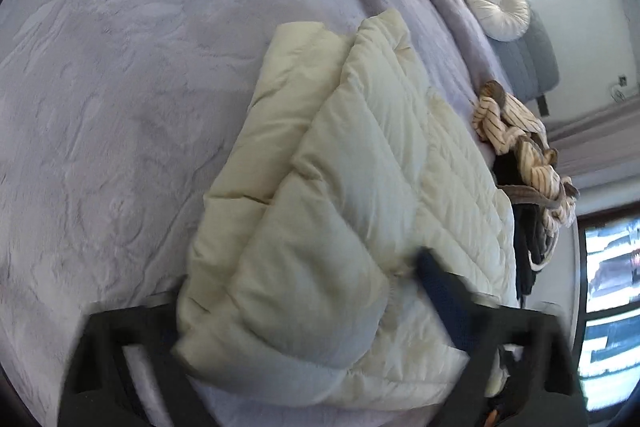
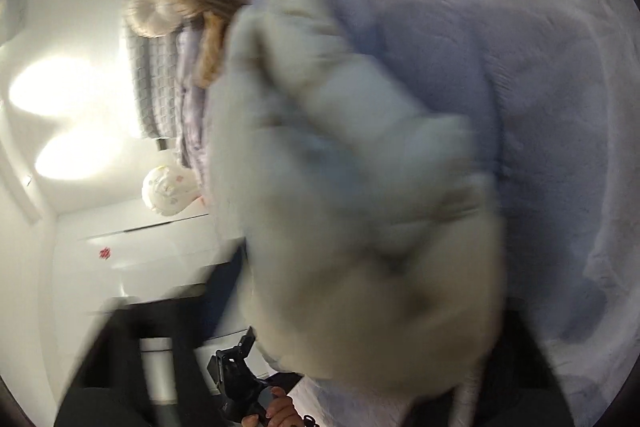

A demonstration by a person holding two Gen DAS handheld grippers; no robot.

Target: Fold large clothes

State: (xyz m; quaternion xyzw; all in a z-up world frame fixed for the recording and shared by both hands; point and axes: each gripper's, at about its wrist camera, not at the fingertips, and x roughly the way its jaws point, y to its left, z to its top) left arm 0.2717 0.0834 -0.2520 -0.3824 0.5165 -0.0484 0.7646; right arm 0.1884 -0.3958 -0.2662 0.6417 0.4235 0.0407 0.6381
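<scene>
A cream quilted puffer jacket [image 1: 360, 167] lies folded lengthwise on the lavender bedspread [image 1: 120, 87]. My left gripper [image 1: 300, 279] is shut on its near end, with the thick fold filling the gap and the right finger [image 1: 436, 283] pressed into the fabric. In the blurred right wrist view the same jacket [image 2: 352, 227] bulges between the fingers of my right gripper [image 2: 372, 287], which looks shut on it. The right-hand finger there is mostly hidden by the cloth. The other gripper, held in a hand [image 2: 280, 411], shows at the bottom of that view.
A crumpled striped garment [image 1: 508, 131] and dark clothes [image 1: 528, 247] are piled at the bed's edge beyond the jacket. A round white cushion [image 1: 498, 5] leans on the grey headboard [image 1: 528, 59]. A window [image 1: 608, 287] is at right. White furniture [image 2: 140, 247] stands beside the bed.
</scene>
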